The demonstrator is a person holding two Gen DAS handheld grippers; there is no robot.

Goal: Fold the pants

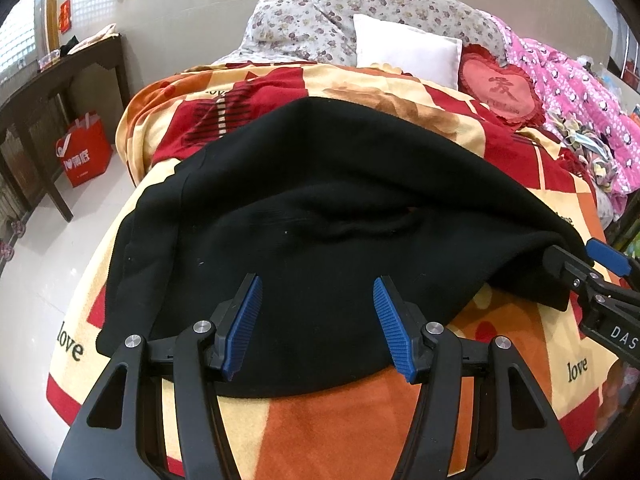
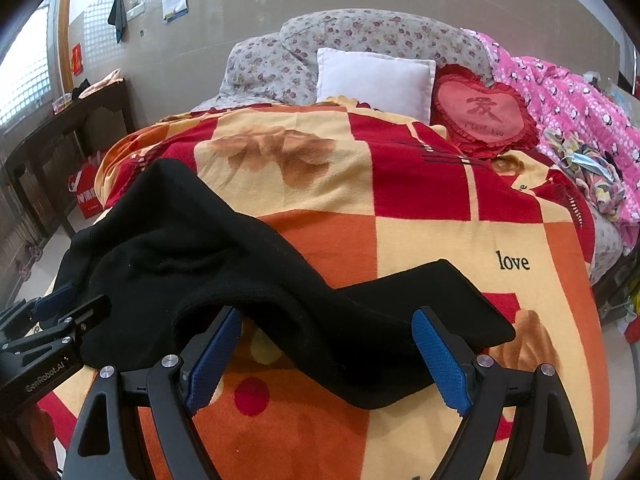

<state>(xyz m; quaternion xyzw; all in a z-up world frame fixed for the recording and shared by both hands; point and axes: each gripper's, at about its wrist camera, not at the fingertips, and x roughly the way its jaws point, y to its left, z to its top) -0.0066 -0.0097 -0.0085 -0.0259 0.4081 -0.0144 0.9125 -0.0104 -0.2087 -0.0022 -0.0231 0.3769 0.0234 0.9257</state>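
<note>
A bed under one red-and-orange checked blanket point(image 2: 420, 240) carries one white pillow point(image 2: 374, 80), one heart cushion point(image 2: 482, 114) and one pair of black pants point(image 1: 320, 208). Two grippers: left gripper point(image 1: 318, 320) spread, pants at twelve o'clock; right gripper point(image 2: 326, 356) spread, pants between its fingers.

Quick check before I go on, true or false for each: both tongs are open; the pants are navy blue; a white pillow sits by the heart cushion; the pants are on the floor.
1. Both the left tongs and right tongs are open: true.
2. The pants are navy blue: false, black.
3. A white pillow sits beside the red heart cushion: true.
4. The pants lie on the floor: false, they lie on the blanket covering the bed.
</note>
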